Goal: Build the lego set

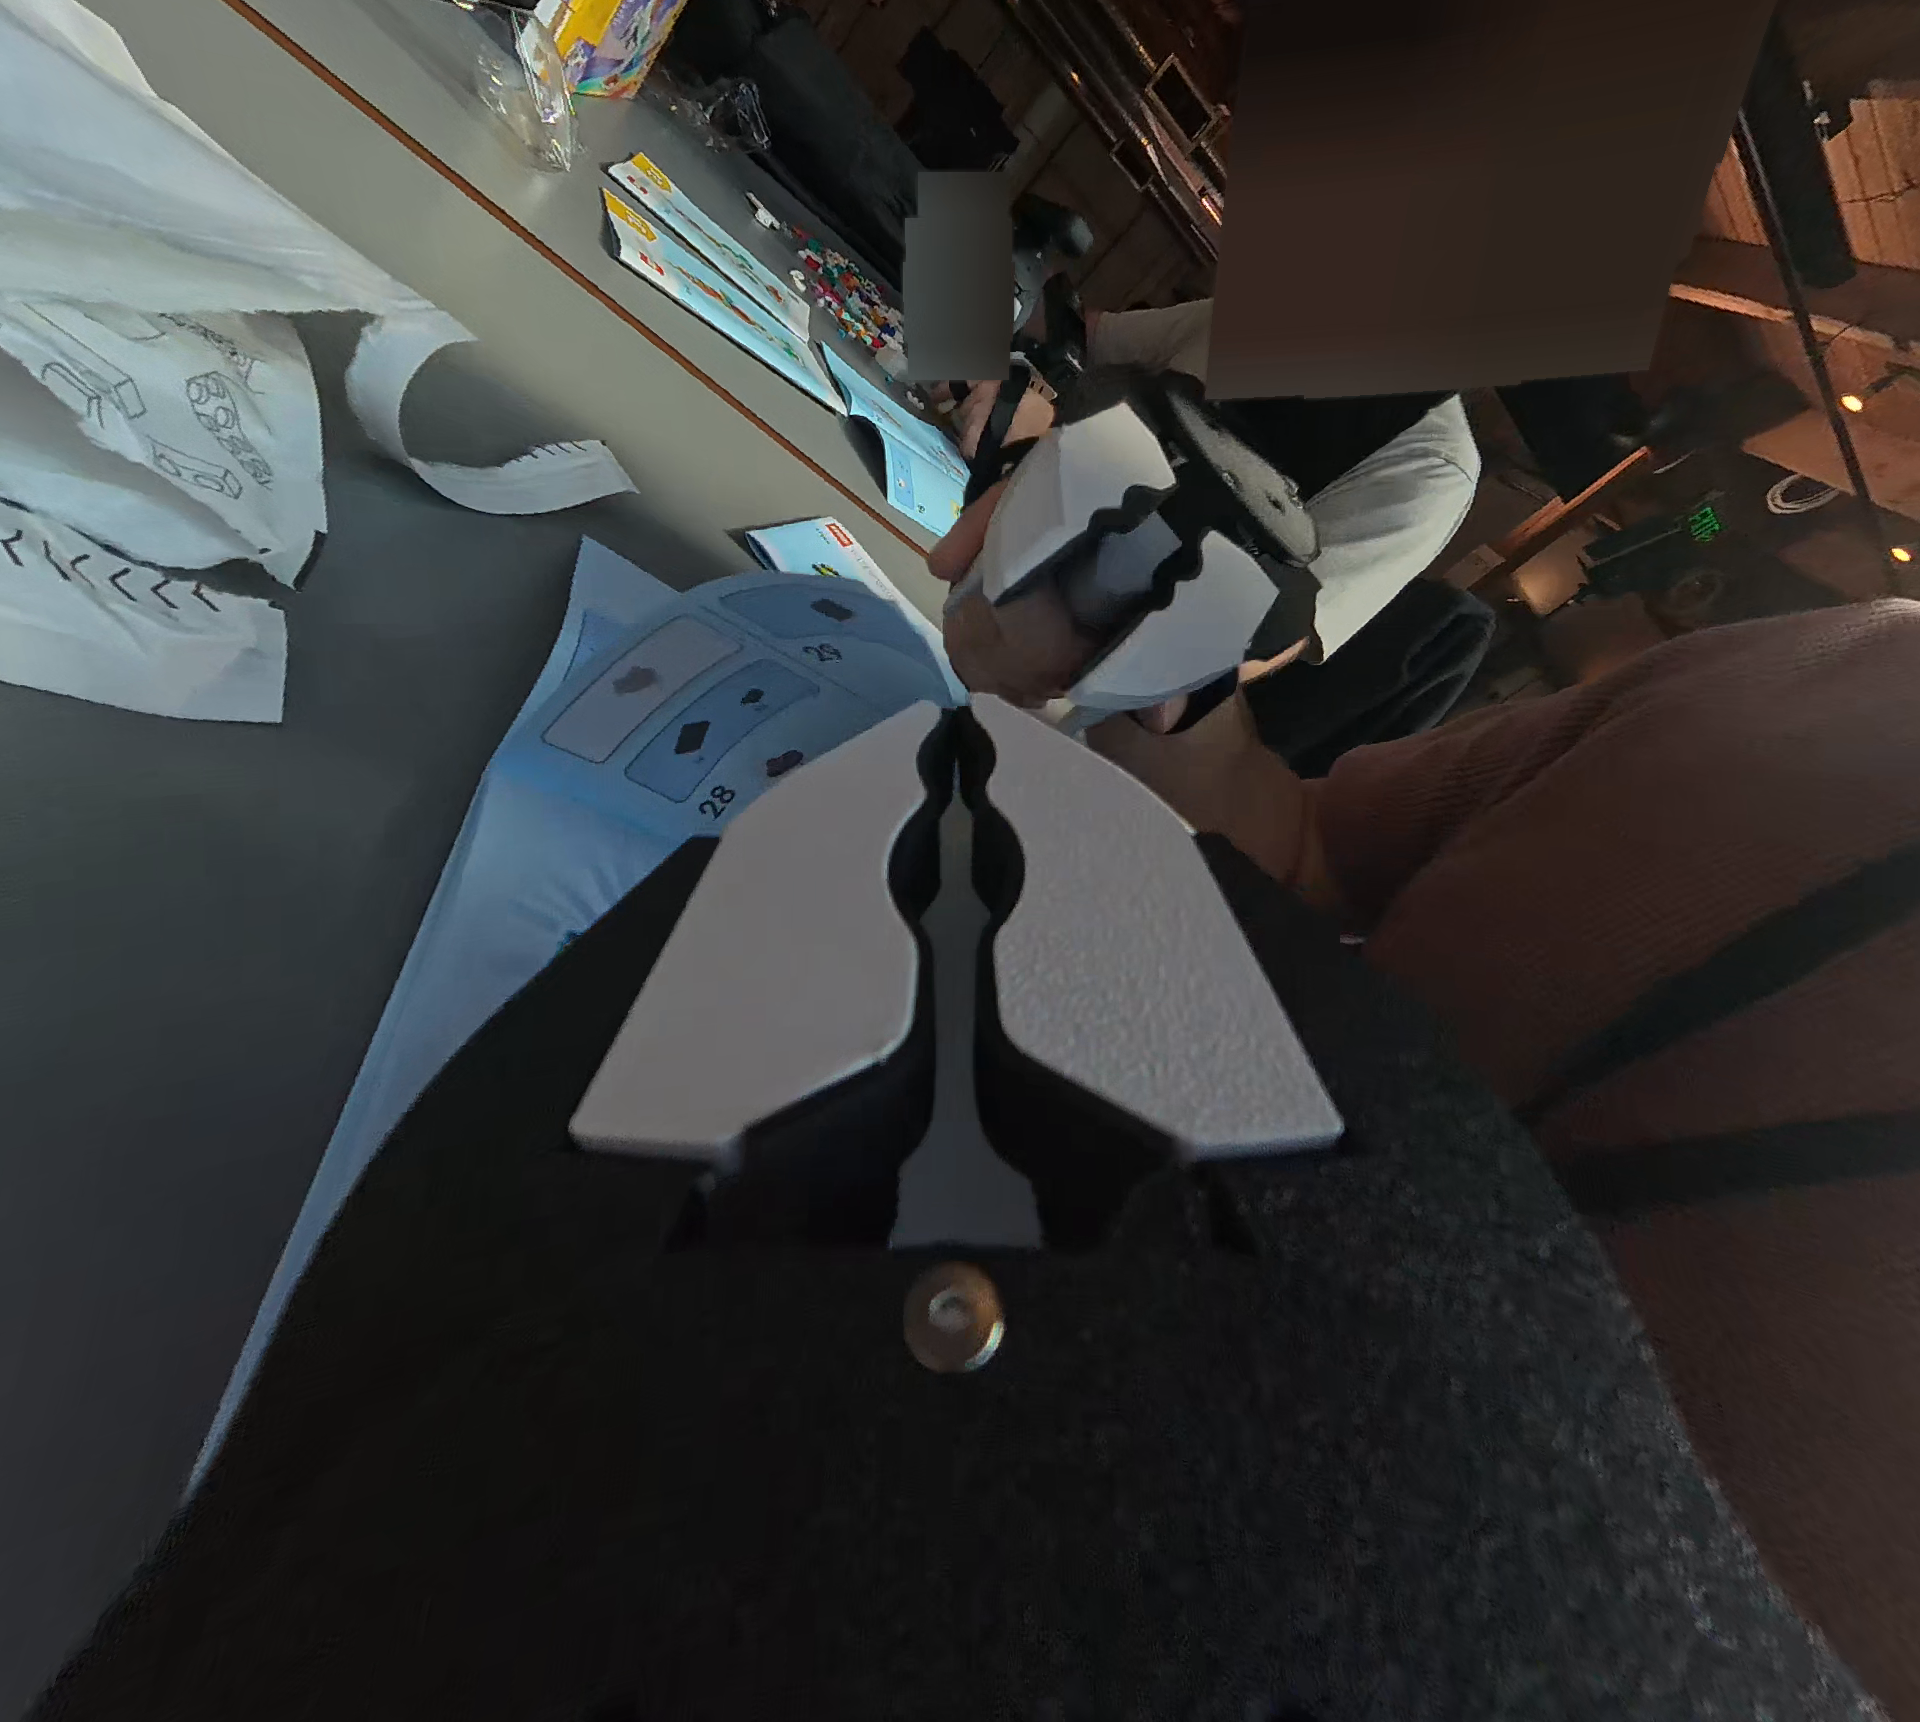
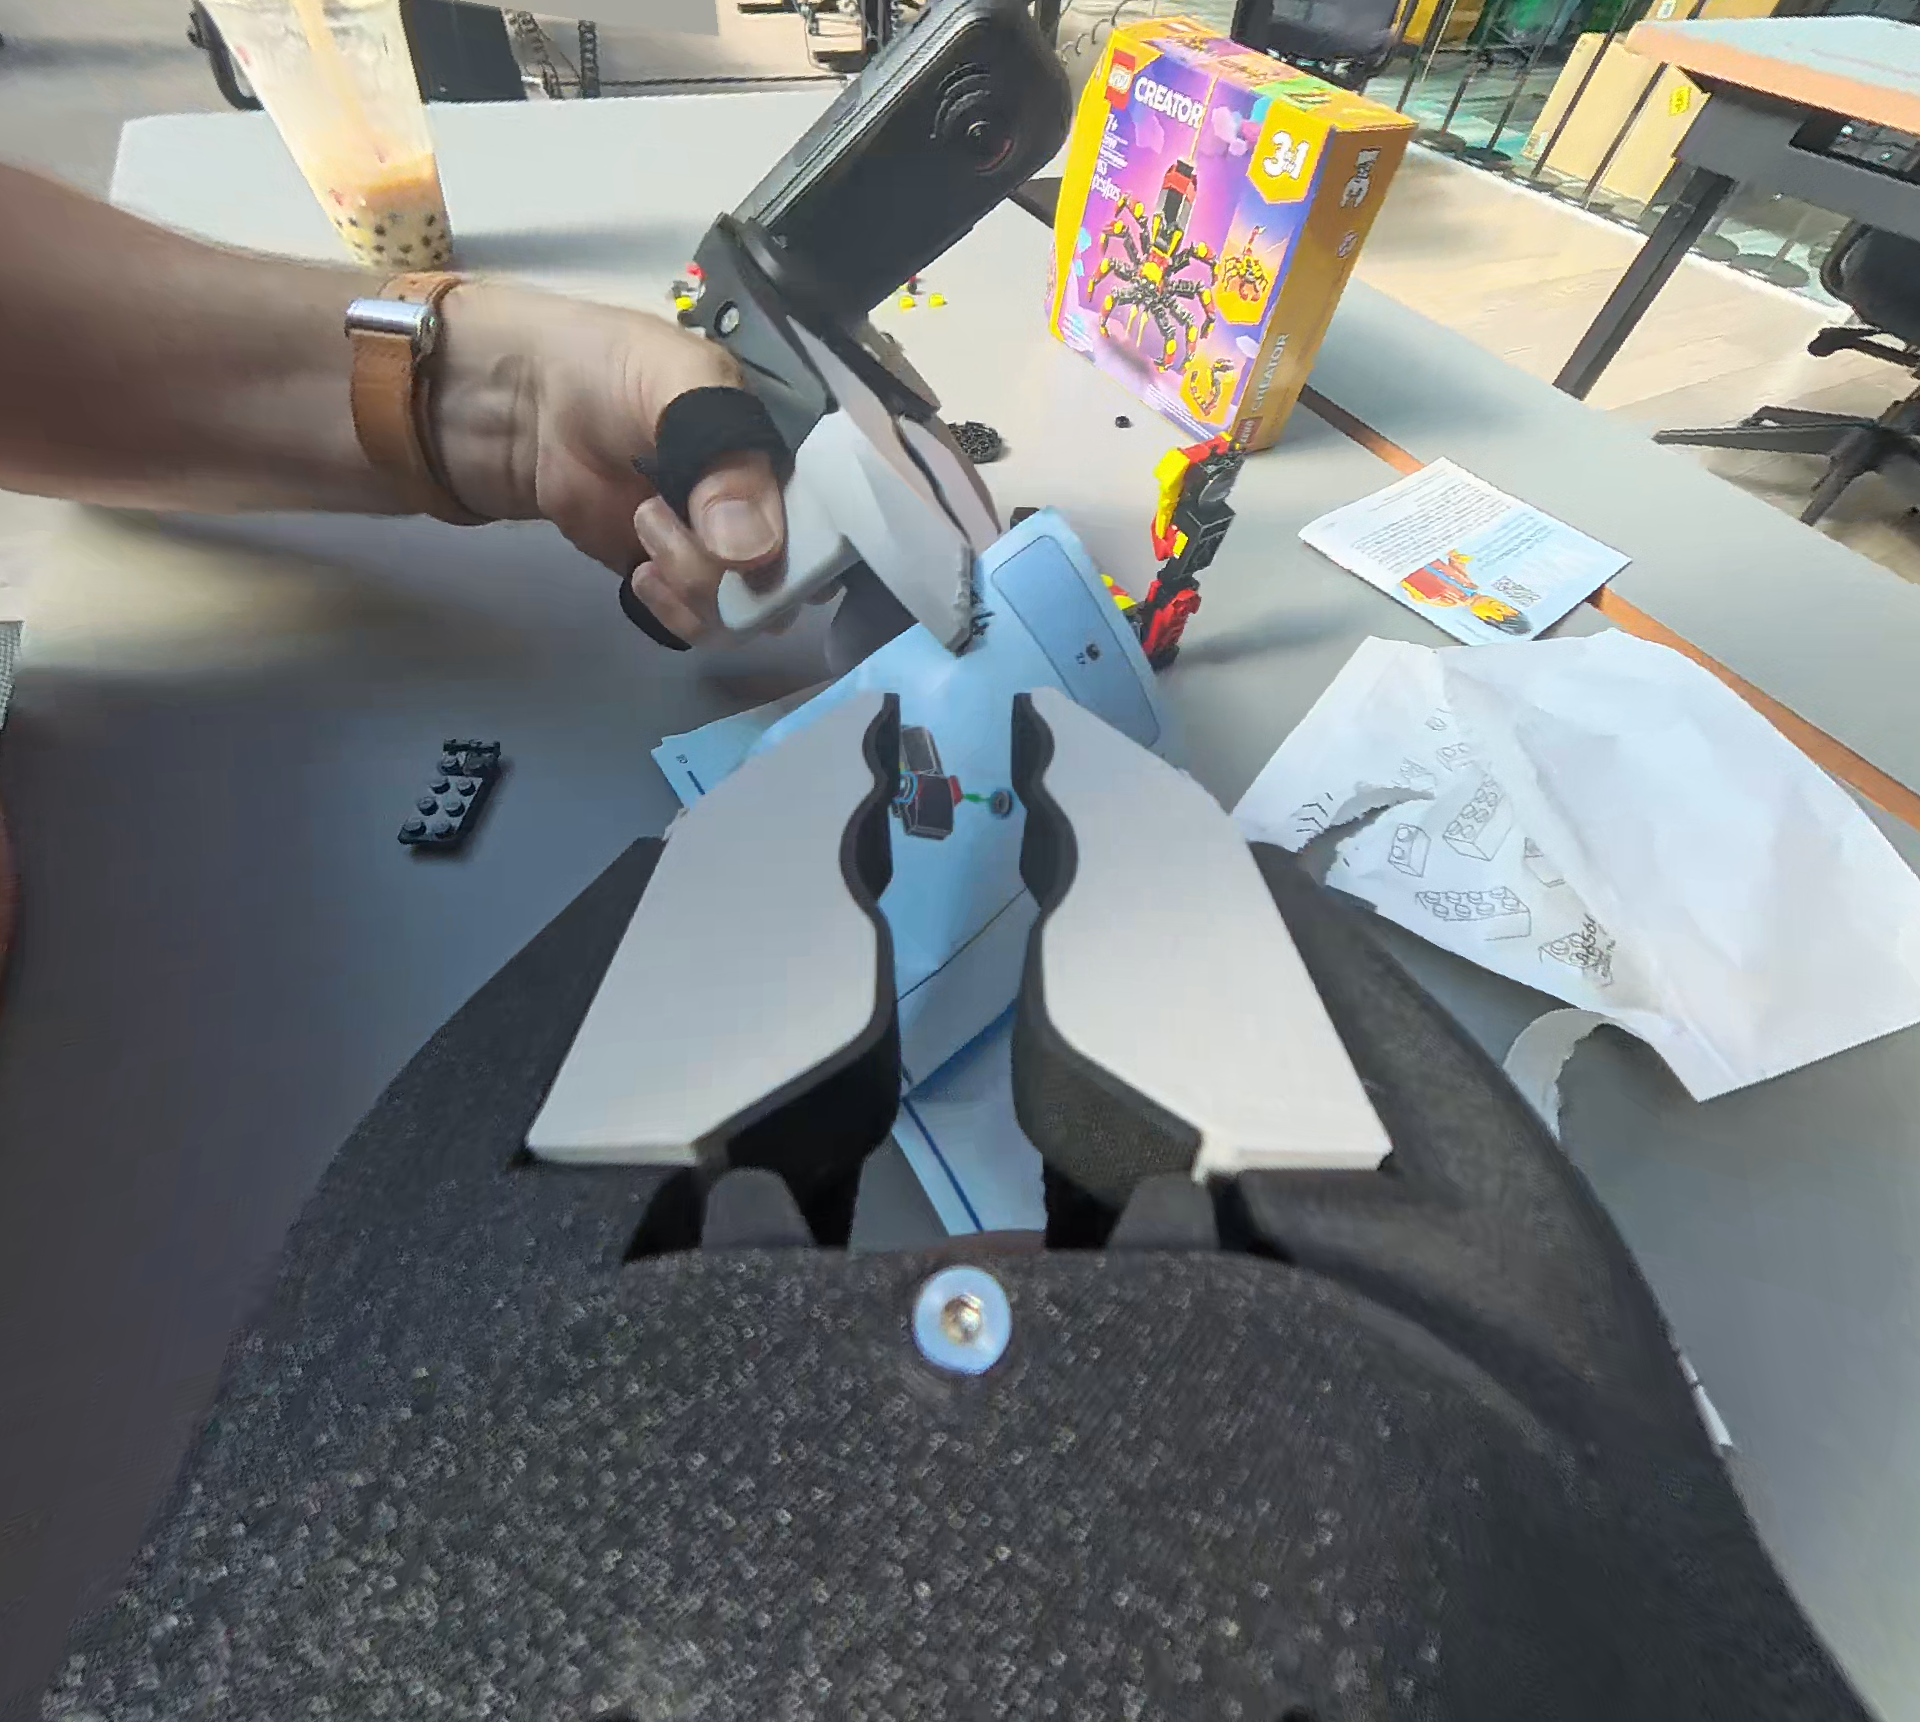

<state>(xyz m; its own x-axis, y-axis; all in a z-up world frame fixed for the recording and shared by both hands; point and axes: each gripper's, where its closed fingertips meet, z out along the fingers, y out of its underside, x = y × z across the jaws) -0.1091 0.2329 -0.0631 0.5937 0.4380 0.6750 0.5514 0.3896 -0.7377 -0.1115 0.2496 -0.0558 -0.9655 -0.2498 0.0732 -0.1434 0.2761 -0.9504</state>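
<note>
The light blue instruction booklet lies open on the grey table, one page curled up. My left gripper is held in a hand, shut, with its tips at the curled page; I cannot tell whether it pinches the paper. In the left wrist view its jaws are closed over the booklet. My right gripper is open and empty above the booklet, and also shows in the left wrist view. A partial red, yellow and black build stands behind the booklet. A black plate lies to the left.
The yellow and purple set box stands at the back. A torn white paper bag and a leaflet lie to the right. A drink cup stands at the back left. Small loose pieces lie behind the left gripper. The tips of both grippers are at nearly the same place. Left tips and right tips are each some 15 centimeters from the black plate.
</note>
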